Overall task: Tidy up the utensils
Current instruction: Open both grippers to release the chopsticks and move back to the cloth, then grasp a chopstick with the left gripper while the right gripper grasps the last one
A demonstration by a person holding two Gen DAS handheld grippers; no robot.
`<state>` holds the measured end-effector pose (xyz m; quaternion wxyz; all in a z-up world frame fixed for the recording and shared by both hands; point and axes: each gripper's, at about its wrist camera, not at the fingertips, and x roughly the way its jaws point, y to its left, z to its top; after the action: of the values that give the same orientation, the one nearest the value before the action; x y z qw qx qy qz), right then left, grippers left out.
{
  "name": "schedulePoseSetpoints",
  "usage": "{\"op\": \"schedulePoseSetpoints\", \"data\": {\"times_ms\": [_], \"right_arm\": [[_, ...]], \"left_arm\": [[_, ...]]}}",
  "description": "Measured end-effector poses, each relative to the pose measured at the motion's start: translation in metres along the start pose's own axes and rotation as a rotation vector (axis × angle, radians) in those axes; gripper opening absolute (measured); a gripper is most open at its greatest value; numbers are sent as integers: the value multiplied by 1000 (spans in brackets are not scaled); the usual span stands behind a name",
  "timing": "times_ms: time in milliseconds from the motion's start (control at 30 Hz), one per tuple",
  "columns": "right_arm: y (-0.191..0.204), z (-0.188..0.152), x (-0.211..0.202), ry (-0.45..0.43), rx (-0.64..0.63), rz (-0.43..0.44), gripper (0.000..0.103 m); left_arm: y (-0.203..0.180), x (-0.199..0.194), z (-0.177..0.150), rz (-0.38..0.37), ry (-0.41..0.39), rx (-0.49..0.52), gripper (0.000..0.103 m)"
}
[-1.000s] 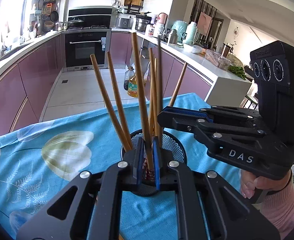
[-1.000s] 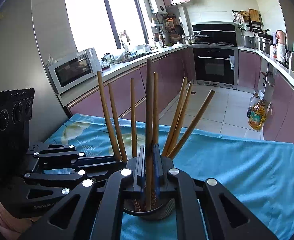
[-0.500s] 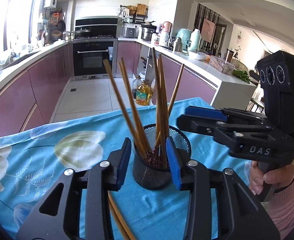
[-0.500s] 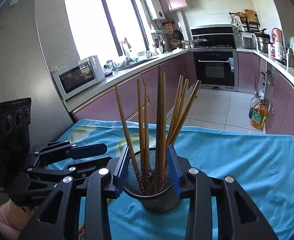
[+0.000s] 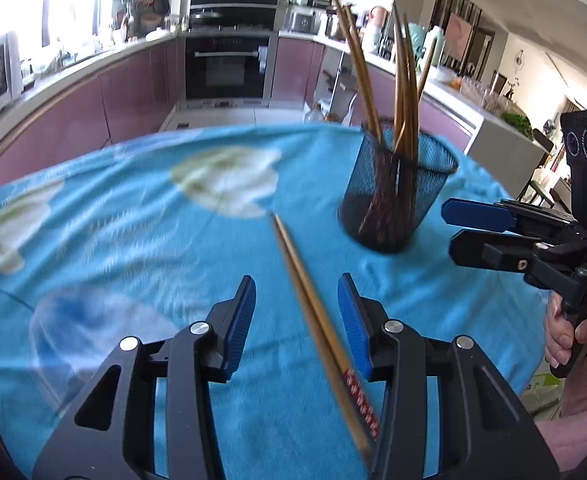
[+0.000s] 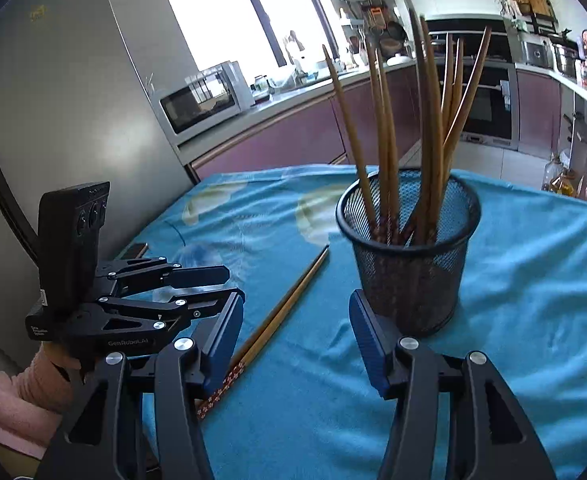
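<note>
A black mesh cup (image 5: 397, 196) (image 6: 409, 256) stands on the blue cloth and holds several wooden chopsticks (image 6: 429, 120) upright. A loose pair of chopsticks (image 5: 313, 312) (image 6: 281, 312) lies flat on the cloth left of the cup. My left gripper (image 5: 296, 304) is open and empty, hovering over the loose pair, which runs between its jaws. It also shows in the right wrist view (image 6: 209, 284). My right gripper (image 6: 296, 320) is open and empty, pulled back from the cup. It shows at the right of the left wrist view (image 5: 457, 228).
The table is covered by a blue flowered cloth (image 5: 133, 240) (image 6: 533, 280). Purple kitchen cabinets (image 5: 125, 92), an oven (image 5: 229, 68) and a microwave (image 6: 201, 104) stand behind the table. A grey fridge (image 6: 53, 100) is at the left.
Both grippers let go of the chopsticks they had lowered into the cup, opened and drew back. The left gripper swung left and down over the loose pair on the cloth.
</note>
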<state>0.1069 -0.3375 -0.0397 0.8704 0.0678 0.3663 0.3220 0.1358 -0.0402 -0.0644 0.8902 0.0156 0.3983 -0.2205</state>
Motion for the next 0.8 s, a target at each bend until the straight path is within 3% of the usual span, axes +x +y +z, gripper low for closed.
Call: {"op": "schedulePoseSetpoints", "data": {"times_ms": [300,800], "right_arm": [[7,-20,30,85,46,9,54],[14,-29,45,125,37,-16,55]], "left_arm": [[-5,13,-31,-10,63,12,43],[-9,15,-34,23,83,18,41]]}}
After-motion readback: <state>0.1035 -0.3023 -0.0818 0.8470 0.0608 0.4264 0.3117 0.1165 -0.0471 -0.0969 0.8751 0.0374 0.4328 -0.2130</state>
